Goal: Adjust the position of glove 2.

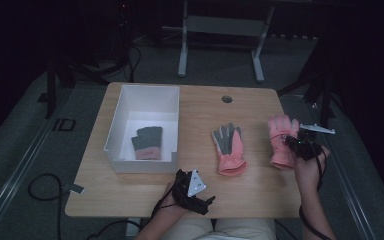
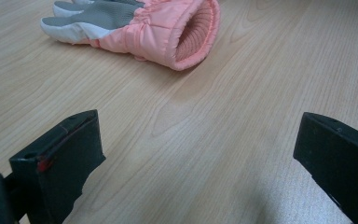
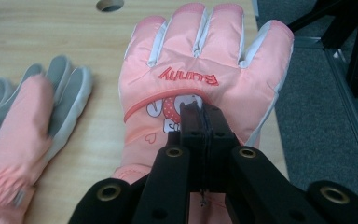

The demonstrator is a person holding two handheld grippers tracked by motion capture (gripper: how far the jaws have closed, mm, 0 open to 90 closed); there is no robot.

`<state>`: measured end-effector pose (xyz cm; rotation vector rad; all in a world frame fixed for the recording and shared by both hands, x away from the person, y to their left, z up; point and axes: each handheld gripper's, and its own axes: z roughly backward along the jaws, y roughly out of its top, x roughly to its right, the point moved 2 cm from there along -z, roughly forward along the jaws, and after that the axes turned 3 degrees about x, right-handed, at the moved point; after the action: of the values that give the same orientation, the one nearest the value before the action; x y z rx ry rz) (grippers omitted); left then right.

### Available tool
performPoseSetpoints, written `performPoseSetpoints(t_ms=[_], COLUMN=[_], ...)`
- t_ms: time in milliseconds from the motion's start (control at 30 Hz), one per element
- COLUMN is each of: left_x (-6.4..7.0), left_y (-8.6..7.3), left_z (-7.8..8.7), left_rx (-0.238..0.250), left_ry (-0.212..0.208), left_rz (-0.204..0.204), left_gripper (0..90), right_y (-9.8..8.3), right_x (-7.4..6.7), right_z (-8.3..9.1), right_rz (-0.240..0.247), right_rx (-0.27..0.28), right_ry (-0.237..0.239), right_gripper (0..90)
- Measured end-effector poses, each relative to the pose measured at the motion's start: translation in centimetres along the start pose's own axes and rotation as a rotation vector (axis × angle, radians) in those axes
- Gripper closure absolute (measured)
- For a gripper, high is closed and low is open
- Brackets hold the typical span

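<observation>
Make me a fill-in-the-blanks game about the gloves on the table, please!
1. The right gripper is shut on a pink glove with the word ____ on it.
2. The white box holds a dark ____.
3. The left gripper has its jaws ____ above the bare wooden table.
4. The other pink glove lies with its ____ palm facing up.

Missing words: Bunny; glove; open; grey
</observation>
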<state>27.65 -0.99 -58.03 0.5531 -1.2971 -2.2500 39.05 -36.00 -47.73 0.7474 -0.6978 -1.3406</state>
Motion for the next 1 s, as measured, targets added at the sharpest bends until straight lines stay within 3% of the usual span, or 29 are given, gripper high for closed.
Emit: performPoseSetpoints(t_ms=[167, 400, 667, 767, 1000], left_x=[0.0, 0.1, 0.1, 0.1, 0.0], left_y=[0.0, -0.1, -0.1, -0.1, -0.2], left_z=[0.0, -0.1, -0.1, 0.0, 0.0], left_rx=[-0.001, -0.003, -0.006, -0.002, -0.008], left_ry=[0.002, -0.001, -0.003, -0.003, -0.005], left_rz=[-0.004, -0.006, -0.012, -0.01, -0.008], left_gripper=[0.9, 0.9, 0.9, 0.9, 0.9], right_y=[-1.3, -1.8, -2.1, -2.6, -3.5], right_x=[-1.0, -2.0, -3.3, -3.8, -3.4], right_z=[0.8, 0.0, -2.1, -3.7, -5.7], right_rz=[-0.006, -0.024, -0.022, -0.005, 0.035], right_rx=[-0.011, -0.02, -0.044, -0.075, -0.097], right_ry=[0.008, 0.038, 0.049, 0.06, 0.075], right_gripper=[88.9, 88.8, 88.8, 88.7, 87.8])
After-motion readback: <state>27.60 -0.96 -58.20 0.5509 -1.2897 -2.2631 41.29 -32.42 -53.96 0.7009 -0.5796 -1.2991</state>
